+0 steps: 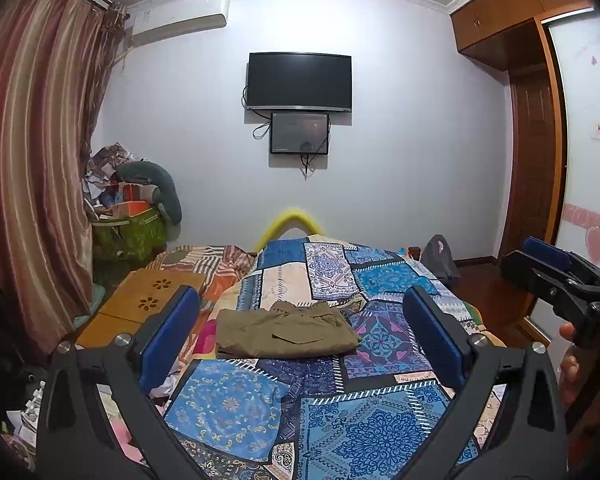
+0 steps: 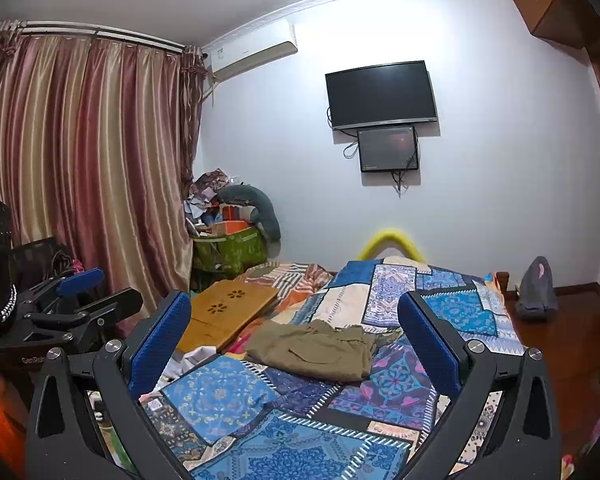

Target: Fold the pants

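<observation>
The olive-brown pants (image 1: 286, 330) lie folded in a compact rectangle on the blue patchwork bedspread (image 1: 340, 432); they also show in the right wrist view (image 2: 316, 350). My left gripper (image 1: 300, 300) is open and empty, held above the bed on the near side of the pants. My right gripper (image 2: 296, 306) is open and empty too, also back from the pants. The right gripper shows at the right edge of the left wrist view (image 1: 556, 268). The left gripper shows at the left of the right wrist view (image 2: 84, 292).
A wooden lap tray (image 1: 148, 300) lies on the bed's left side over a striped blanket (image 1: 216, 260). A cluttered green bin (image 1: 130, 232) stands by the curtain. A grey bag (image 2: 538, 290) sits on the floor at right. A wardrobe (image 1: 540, 120) lines the right wall.
</observation>
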Demonstrator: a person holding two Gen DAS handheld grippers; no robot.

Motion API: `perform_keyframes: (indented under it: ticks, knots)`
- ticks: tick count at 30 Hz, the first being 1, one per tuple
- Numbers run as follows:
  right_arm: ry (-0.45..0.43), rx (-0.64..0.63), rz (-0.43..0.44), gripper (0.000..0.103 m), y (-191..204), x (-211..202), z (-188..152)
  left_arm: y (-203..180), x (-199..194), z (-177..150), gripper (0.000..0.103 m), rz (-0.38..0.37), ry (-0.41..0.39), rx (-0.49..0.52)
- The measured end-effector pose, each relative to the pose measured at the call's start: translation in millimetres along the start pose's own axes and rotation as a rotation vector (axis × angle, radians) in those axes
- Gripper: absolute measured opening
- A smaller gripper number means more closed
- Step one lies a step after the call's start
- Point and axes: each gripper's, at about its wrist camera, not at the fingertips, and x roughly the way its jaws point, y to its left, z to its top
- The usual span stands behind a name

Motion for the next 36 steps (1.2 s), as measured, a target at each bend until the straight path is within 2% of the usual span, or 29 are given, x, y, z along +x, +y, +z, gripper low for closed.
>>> perform_keyframes:
  ticks: [36]
  knots:
    - [0.006,0.017,-0.018,0.103,-4.7,-2.0,-4.2,-1.6,11.1,-0.9,0.103,-0.031,0.026,-0.004]
